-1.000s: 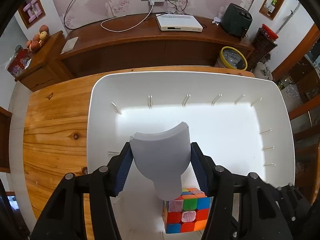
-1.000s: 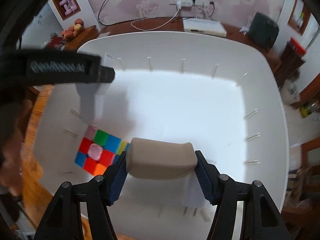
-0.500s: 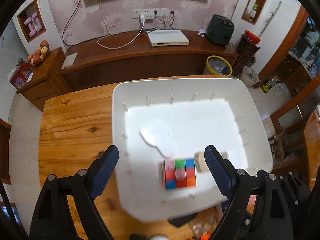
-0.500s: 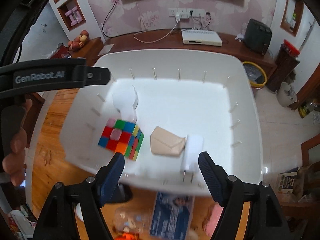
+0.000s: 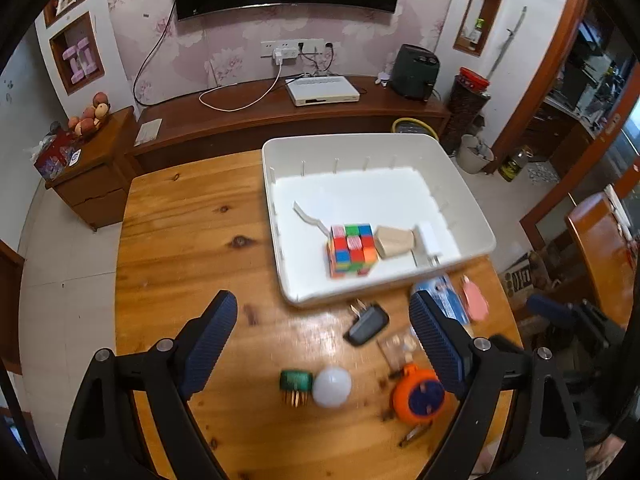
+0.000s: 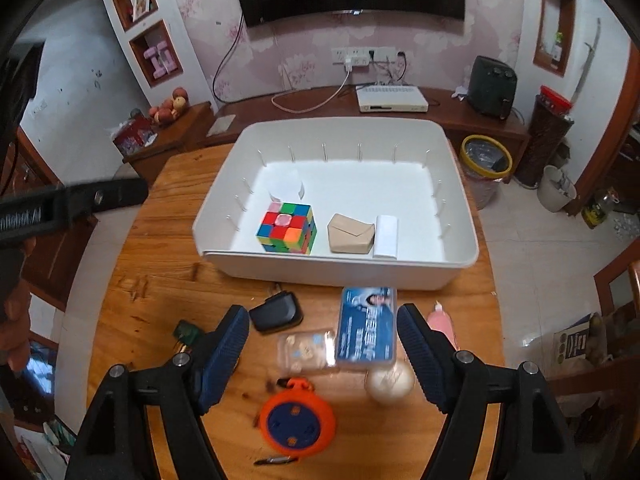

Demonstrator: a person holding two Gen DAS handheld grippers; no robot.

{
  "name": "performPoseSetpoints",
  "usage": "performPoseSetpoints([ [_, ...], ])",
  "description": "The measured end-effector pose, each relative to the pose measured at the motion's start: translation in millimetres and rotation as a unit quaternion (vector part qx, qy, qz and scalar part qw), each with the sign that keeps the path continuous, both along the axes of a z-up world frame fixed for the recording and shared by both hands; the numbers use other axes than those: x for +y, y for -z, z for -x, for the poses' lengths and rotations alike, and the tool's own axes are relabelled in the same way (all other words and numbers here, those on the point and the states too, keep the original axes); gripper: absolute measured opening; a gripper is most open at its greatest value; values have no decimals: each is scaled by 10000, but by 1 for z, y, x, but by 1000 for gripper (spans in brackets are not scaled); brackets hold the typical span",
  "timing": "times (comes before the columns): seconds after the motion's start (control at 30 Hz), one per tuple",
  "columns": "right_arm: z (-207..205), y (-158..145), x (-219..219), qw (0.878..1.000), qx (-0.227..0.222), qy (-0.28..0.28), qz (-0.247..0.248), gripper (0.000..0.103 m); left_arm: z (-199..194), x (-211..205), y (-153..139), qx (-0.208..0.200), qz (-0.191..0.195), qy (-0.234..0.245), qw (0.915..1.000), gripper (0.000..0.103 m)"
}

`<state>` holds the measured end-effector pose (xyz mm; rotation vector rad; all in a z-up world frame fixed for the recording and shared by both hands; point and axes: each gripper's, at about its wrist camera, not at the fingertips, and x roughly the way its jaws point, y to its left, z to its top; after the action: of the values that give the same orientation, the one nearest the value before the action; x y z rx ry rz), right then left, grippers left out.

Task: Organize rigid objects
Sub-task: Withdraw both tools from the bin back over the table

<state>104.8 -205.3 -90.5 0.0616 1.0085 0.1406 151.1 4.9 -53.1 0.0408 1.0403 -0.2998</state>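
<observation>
A white bin (image 5: 280,240) (image 6: 340,268) stands on the wooden table. In it lie a colour cube (image 5: 353,250) (image 6: 288,228), a tan block (image 5: 394,242) (image 6: 350,233), a white block (image 6: 386,237) and a curved white piece (image 5: 306,218) (image 6: 285,188). On the table in front lie a black charger (image 5: 366,324) (image 6: 276,312), an orange round reel (image 5: 418,398) (image 6: 296,422), a white bulb (image 5: 332,386) (image 6: 390,384), a blue box (image 6: 366,328), a clear case (image 6: 306,350) and a pink item (image 6: 442,322). My left gripper (image 5: 324,344) and right gripper (image 6: 324,352) are open and empty, raised above these loose items.
A green small part (image 5: 296,382) (image 6: 186,332) lies near the bulb. A dark wooden sideboard (image 5: 280,116) with a white set-top box runs behind the table. A yellow-rimmed bin (image 6: 486,160) stands on the floor at the right. The left gripper's body (image 6: 72,204) crosses the right view's left side.
Both grippers let go of their pieces in the bin, opened, and drew back and up. The curved white piece and tan block now lie in the bin; the loose table items have come into view.
</observation>
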Motion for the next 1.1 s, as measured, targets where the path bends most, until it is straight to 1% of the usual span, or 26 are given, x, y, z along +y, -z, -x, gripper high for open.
performPoseSetpoints([
  [0.2,38,-24,9,9992,-251,29,-295,77,49,9,-16,-173,70,216,9996,90],
  [0.33,56,-36,22,9987,-444,-90,-240,77,67,14,-19,-207,94,263,9994,90],
  [0.43,63,-40,31,9983,-496,-165,-250,77,74,17,-18,-199,92,214,9995,90],
  [0.63,75,-42,36,9979,-549,-153,-309,77,80,28,-13,21,289,11,9996,90],
  [0.8,81,-36,30,9971,-477,-38,-598,77,88,35,-12,42,377,-155,9992,90],
  [1.1,97,-24,21,9967,-413,-35,-702,77,105,27,-13,-11,451,-71,9990,90],
])
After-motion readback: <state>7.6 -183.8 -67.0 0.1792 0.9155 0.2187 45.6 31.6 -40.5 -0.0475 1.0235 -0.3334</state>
